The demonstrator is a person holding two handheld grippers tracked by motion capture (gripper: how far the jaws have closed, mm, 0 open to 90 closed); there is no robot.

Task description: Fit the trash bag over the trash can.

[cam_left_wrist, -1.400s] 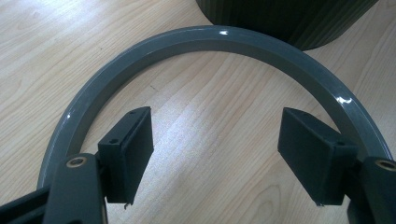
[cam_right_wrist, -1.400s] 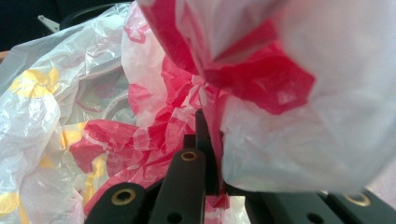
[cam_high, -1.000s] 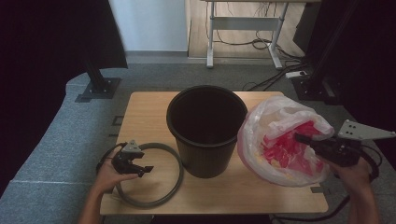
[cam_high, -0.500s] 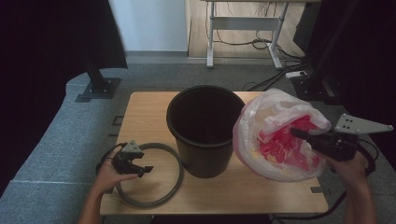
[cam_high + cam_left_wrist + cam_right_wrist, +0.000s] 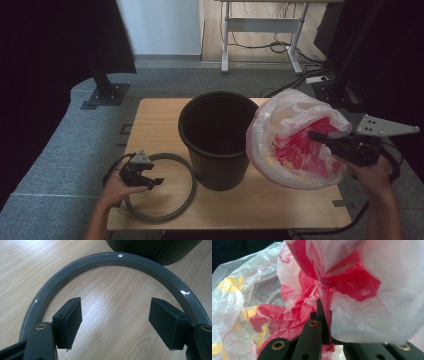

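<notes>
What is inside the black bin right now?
From the high view, the black bin looks empty: just dark inner walls, no liner over its rim. Its bottom is too dark to make out. The plastic bag hangs beside it, pinched in the right gripper.

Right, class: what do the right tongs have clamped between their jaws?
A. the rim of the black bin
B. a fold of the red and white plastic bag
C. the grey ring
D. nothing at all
B: in the right gripper view the right tongs are shut on a fold of the plastic bag, while the grey ring lies on the table by the left tongs.
</notes>
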